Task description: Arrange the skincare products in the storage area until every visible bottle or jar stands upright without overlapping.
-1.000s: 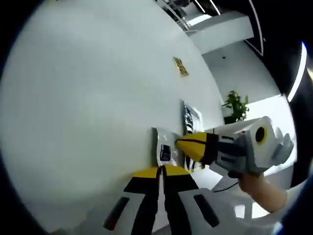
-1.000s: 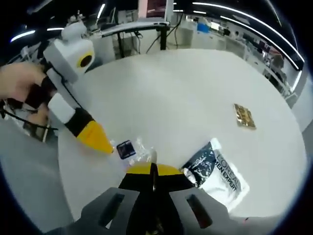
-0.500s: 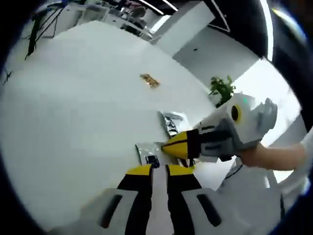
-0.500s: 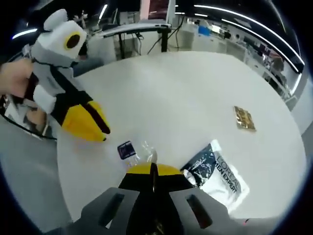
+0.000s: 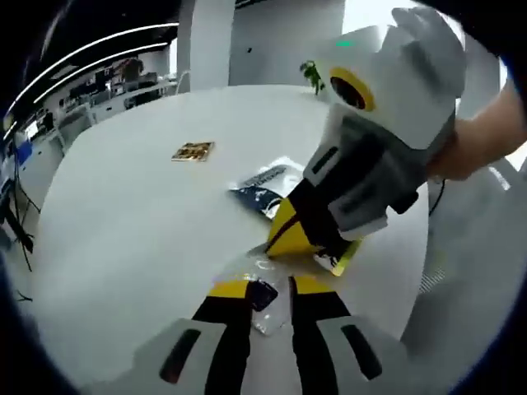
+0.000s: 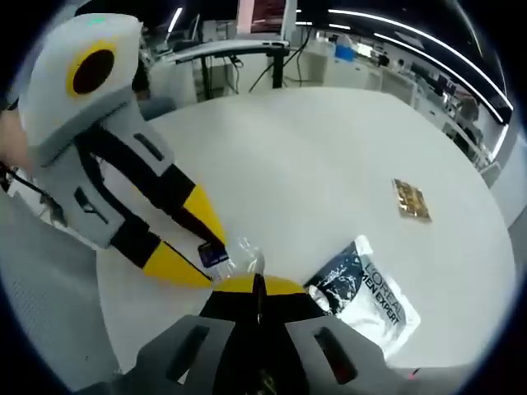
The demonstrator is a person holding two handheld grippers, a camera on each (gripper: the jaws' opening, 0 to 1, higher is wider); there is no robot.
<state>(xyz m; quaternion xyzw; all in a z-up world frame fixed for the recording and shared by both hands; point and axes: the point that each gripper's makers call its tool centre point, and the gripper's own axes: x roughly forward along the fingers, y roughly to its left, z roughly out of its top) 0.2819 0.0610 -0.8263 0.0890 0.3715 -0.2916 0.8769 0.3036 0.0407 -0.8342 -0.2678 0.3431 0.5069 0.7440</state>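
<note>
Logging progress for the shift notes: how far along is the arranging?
Barely started: nothing stands upright. The dark-and-white sachet and the small gold packet lie flat on the table. In hand: the right tongs are shut on a clear sachet, while the left tongs are open around it from the other side. Left: placing all three items.

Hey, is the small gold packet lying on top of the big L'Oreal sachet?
No, the gold packet lies flat on the white table by itself, clearly apart from the L'Oreal sachet.
</note>
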